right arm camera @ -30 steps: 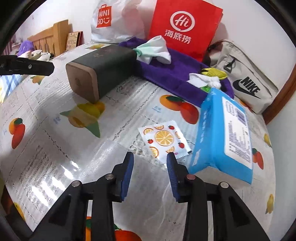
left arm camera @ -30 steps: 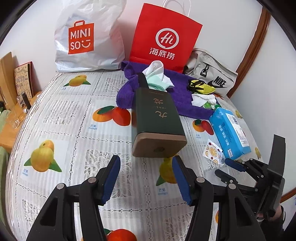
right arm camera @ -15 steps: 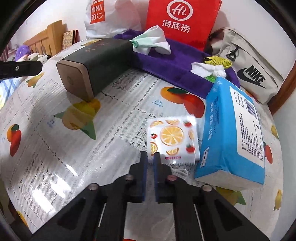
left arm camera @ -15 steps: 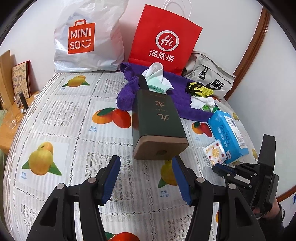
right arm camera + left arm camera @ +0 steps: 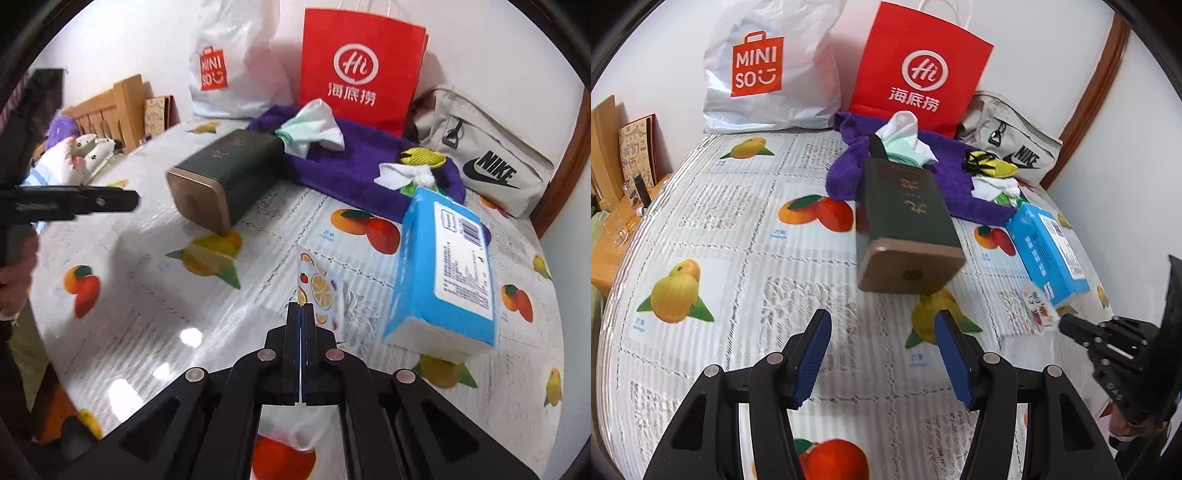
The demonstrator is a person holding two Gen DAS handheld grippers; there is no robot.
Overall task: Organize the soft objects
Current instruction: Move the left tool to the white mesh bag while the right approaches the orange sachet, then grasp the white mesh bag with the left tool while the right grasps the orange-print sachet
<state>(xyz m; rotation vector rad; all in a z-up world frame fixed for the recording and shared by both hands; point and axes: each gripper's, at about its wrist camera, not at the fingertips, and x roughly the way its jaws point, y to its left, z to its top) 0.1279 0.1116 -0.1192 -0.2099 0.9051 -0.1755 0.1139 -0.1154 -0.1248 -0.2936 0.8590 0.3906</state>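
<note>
My right gripper [image 5: 302, 307] is shut on the edge of a small fruit-print tissue packet [image 5: 320, 287], which hangs upright just above the fruit-patterned bedcover [image 5: 147, 295]. In the left wrist view the same packet [image 5: 1039, 308] shows at the tip of the right gripper [image 5: 1067, 325]. A blue tissue pack [image 5: 447, 266] lies right beside it. My left gripper [image 5: 882, 326] stands open over the cover with nothing between its blue pads, just short of a dark green box [image 5: 908, 225] lying on its side.
A purple towel [image 5: 362, 162] at the back carries a white-and-mint cloth [image 5: 314, 125] and yellow-green and white pieces [image 5: 413, 166]. Behind it stand a white Miniso bag [image 5: 768, 70], a red paper bag [image 5: 923, 62] and a grey Nike bag [image 5: 487, 158]. Plush toys [image 5: 74, 151] lie left.
My right gripper closed on the fruit-print packet and lifted it off the cover, so it went from flat to upright. The left gripper stayed in place, still open.
</note>
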